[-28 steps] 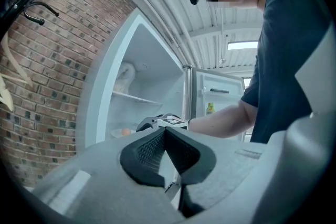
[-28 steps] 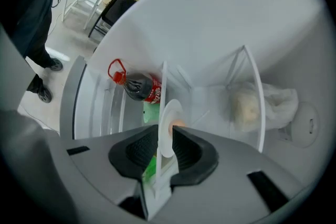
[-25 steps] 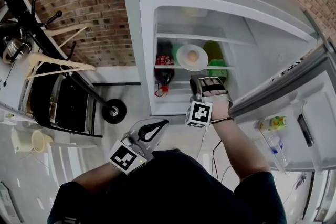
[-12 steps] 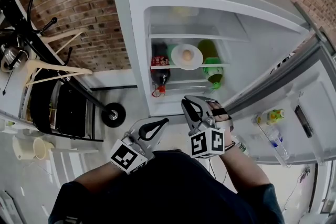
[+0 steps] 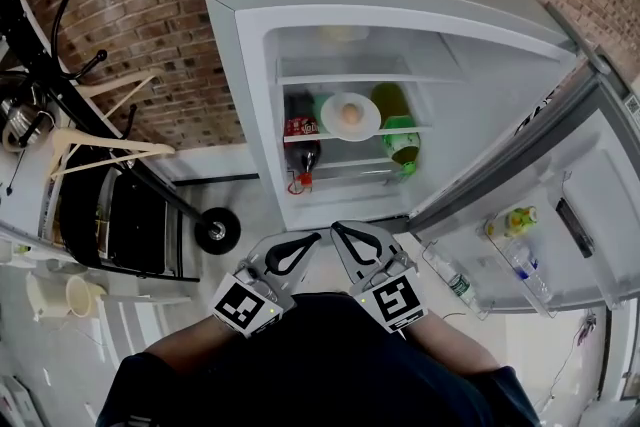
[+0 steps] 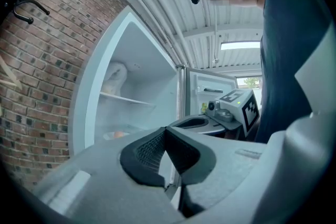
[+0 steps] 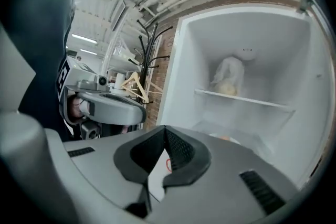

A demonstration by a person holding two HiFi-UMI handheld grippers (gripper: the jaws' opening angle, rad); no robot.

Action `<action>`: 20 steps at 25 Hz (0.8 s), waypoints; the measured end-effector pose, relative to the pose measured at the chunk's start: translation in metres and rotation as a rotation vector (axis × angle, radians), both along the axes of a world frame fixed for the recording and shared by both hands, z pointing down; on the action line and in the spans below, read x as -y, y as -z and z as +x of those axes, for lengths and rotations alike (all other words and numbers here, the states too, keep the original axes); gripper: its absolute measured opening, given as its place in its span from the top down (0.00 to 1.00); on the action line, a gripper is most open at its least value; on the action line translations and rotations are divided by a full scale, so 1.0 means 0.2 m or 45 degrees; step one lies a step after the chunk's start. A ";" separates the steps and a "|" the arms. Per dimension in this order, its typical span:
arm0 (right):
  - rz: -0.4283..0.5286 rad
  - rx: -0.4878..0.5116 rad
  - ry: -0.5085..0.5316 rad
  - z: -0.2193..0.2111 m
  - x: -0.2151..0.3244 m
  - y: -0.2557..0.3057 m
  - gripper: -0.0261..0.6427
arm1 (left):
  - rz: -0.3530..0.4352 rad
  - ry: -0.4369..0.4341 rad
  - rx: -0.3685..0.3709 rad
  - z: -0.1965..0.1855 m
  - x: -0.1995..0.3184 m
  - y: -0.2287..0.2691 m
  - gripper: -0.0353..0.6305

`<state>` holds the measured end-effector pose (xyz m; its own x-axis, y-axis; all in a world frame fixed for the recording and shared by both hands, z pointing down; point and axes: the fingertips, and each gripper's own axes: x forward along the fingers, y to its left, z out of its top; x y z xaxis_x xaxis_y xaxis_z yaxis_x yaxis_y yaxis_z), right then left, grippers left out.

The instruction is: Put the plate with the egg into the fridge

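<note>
A white plate (image 5: 350,116) with an egg (image 5: 351,114) on it rests on the middle shelf of the open fridge (image 5: 240,105). My right gripper (image 5: 339,229) is shut and empty. It is held low in front of the fridge, close to my body and well clear of the plate. Beside it, my left gripper (image 5: 311,237) is shut on nothing. In the left gripper view the jaws (image 6: 165,131) meet, with the fridge interior beyond them. In the right gripper view the jaws (image 7: 164,129) are closed, and the plate (image 7: 224,138) shows faintly behind them.
A cola bottle (image 5: 301,139) and a green bottle (image 5: 402,140) flank the plate on the shelf. The fridge door (image 5: 520,215) stands open at the right with bottles in its rack. A coat stand with hangers (image 5: 100,145) and a wheeled cart (image 5: 217,228) stand at the left.
My right gripper drew back from the fridge shelf toward my body and now sits beside the left gripper. The plate with the egg stays on the shelf. The left gripper barely moved.
</note>
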<state>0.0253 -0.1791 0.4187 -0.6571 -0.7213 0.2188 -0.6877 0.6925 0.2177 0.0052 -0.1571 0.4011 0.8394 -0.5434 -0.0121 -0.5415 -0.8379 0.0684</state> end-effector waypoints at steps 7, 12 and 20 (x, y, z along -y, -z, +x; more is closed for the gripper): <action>-0.085 0.101 0.060 -0.04 -0.06 -0.05 0.94 | 0.004 -0.006 0.008 0.00 -0.01 -0.01 0.94; -0.102 0.105 0.048 -0.04 -0.07 -0.05 0.94 | -0.007 -0.006 0.004 0.00 -0.03 -0.01 0.94; -0.109 0.103 0.052 -0.04 -0.07 -0.06 0.95 | 0.003 -0.012 0.002 0.01 -0.04 0.00 0.94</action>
